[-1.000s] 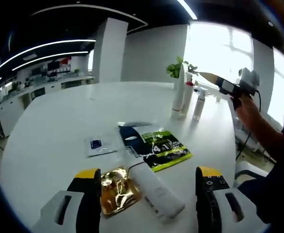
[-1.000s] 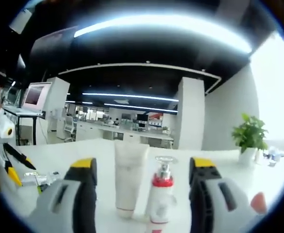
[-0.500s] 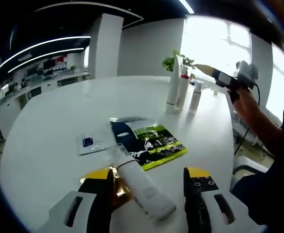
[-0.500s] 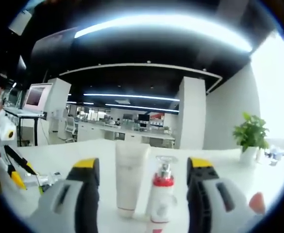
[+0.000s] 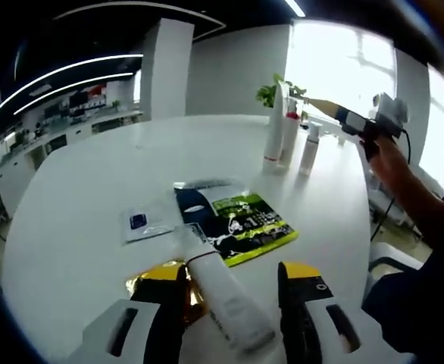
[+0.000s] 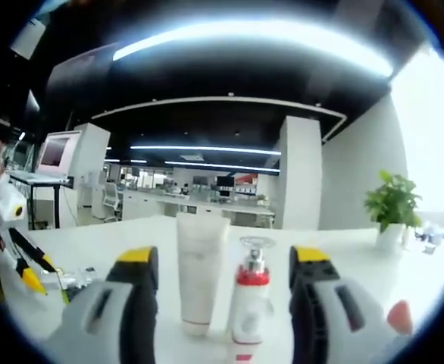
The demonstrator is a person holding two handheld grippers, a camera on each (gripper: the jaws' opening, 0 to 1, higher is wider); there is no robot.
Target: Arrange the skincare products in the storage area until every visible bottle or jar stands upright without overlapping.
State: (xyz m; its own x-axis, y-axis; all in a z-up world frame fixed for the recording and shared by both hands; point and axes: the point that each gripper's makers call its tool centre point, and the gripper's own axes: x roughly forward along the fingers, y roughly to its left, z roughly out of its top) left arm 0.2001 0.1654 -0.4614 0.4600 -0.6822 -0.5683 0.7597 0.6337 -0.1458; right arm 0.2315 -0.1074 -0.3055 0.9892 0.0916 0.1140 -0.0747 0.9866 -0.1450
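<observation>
A white tube (image 5: 228, 302) lies flat on the white table (image 5: 85, 182), between the jaws of my left gripper (image 5: 226, 274). The jaws stand narrow on either side of it, still open. A gold sachet (image 5: 140, 283) lies partly behind the left jaw. Far off, a tall white tube (image 5: 273, 129), a red-collared pump bottle (image 5: 289, 141) and a small bottle (image 5: 309, 149) stand upright. My right gripper (image 5: 322, 107) hovers beside them, open. In the right gripper view its jaws (image 6: 222, 258) frame the upright tube (image 6: 199, 280) and pump bottle (image 6: 251, 303), touching neither.
A green-and-black sachet (image 5: 241, 224) and a small white sachet with a blue patch (image 5: 141, 224) lie flat mid-table. A potted plant (image 6: 391, 206) stands at the back. The person's hand (image 5: 385, 155) and sleeve are on the right. The left gripper's yellow tips (image 6: 31, 280) show at the left.
The left jaws have narrowed around the lying white tube and the left camera has come closer to it. The right gripper has stayed almost still by the standing bottles.
</observation>
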